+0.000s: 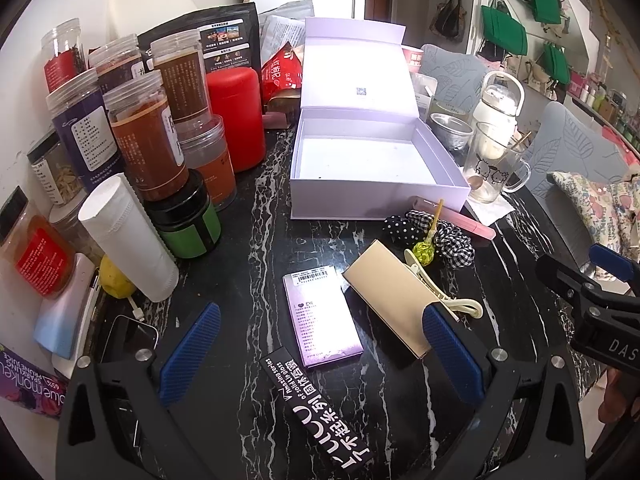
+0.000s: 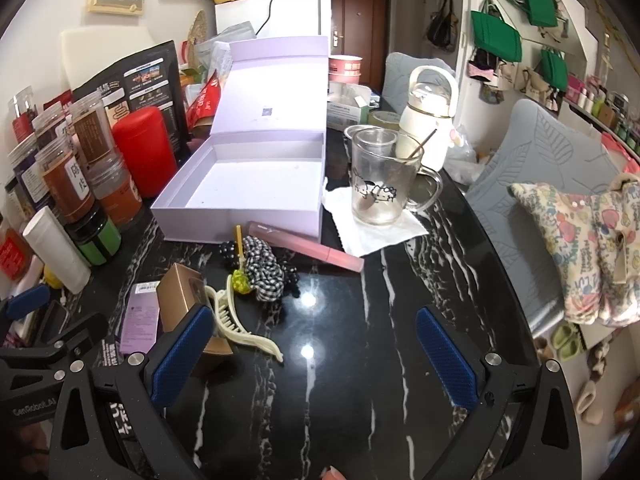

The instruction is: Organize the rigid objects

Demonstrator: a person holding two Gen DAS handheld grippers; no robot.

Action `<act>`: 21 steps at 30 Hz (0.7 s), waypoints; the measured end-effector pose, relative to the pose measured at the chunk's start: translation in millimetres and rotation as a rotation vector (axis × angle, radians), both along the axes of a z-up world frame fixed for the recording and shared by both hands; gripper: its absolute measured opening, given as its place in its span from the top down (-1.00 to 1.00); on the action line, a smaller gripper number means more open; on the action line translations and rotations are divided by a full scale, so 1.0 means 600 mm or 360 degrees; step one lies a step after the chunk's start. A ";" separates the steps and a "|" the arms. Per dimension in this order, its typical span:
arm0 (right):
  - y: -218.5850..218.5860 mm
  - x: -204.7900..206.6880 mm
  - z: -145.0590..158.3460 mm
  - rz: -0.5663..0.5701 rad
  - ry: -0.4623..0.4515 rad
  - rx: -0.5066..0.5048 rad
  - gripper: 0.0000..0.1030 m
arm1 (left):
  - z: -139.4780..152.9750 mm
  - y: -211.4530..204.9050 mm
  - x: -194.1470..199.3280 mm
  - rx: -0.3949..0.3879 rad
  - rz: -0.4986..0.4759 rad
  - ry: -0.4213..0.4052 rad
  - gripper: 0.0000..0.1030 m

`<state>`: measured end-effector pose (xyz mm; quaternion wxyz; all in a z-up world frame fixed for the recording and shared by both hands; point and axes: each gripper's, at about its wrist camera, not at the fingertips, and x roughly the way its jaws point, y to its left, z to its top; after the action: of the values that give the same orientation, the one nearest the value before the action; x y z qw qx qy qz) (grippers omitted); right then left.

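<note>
The left gripper [image 1: 320, 356] is wide open and holds nothing. The purple box [image 1: 322, 316] lies on the worktop [image 1: 248, 240] right between its fingers, long side pointing away. The right gripper [image 2: 312, 348] is open too, farther off.

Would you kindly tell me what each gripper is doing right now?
Left gripper: open, holding nothing, above the purple box.
Right gripper: open, holding nothing.
</note>
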<state>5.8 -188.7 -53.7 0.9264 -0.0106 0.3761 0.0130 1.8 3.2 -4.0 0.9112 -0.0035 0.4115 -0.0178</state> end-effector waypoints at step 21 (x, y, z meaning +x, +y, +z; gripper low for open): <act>-0.002 -0.017 0.008 -0.0003 -0.0021 0.0008 -1.00 | 0.014 -0.004 -0.021 -0.0007 -0.0002 -0.0031 -1.00</act>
<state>-4.3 -190.1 -49.2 0.9289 -0.0079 0.3700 0.0132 -10.8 0.5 4.2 0.9152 -0.0050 0.4026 -0.0194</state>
